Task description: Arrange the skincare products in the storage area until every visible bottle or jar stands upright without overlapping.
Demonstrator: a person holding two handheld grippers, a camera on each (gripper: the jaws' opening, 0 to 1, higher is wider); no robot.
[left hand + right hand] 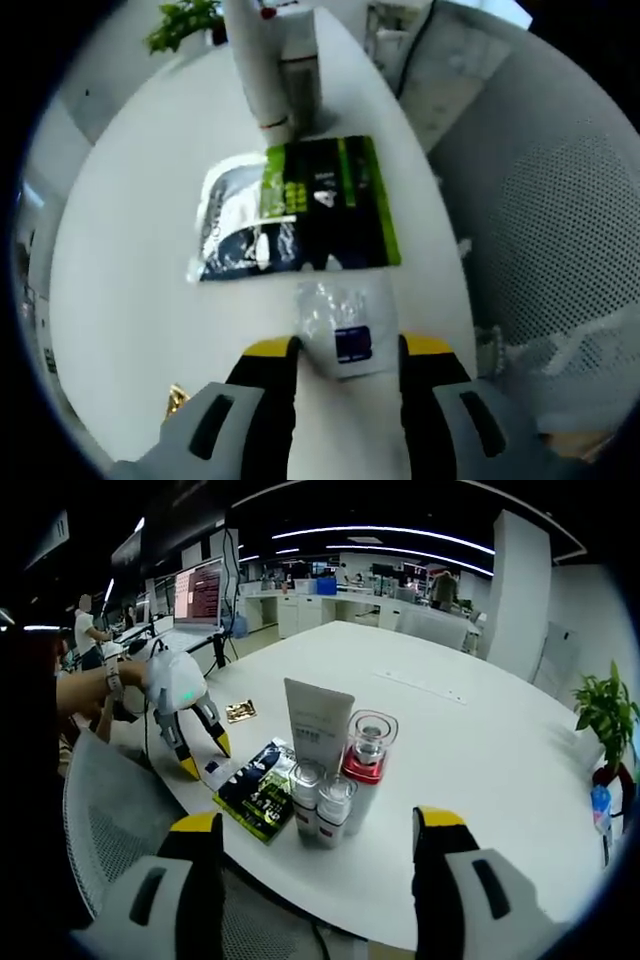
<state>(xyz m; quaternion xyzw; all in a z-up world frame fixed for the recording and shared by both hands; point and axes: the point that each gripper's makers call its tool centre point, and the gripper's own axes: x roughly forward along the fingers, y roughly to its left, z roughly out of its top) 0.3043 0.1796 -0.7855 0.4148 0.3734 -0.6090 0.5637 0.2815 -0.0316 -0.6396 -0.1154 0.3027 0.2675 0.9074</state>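
Ceiling light strips (pixel 400 532) cast bright, even light in the right gripper view, with soft, faint shadows on the white table (pixel 470 730). The left gripper view is softer: glare whitens the crinkled sachet (pixel 345 325) and the green-and-black packet (pixel 300 205). Fisheye distortion bends edges, and both gripper bases blur at the bottom.

Grey tongs (pixel 345 350) with black, yellow-tipped jaws.

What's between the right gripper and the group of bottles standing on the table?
Nothing visible. The right gripper is open and faces the two small bottles, red-collared bottle and white tube directly. The green-and-black sachet lies off to the side, the left gripper beyond it.
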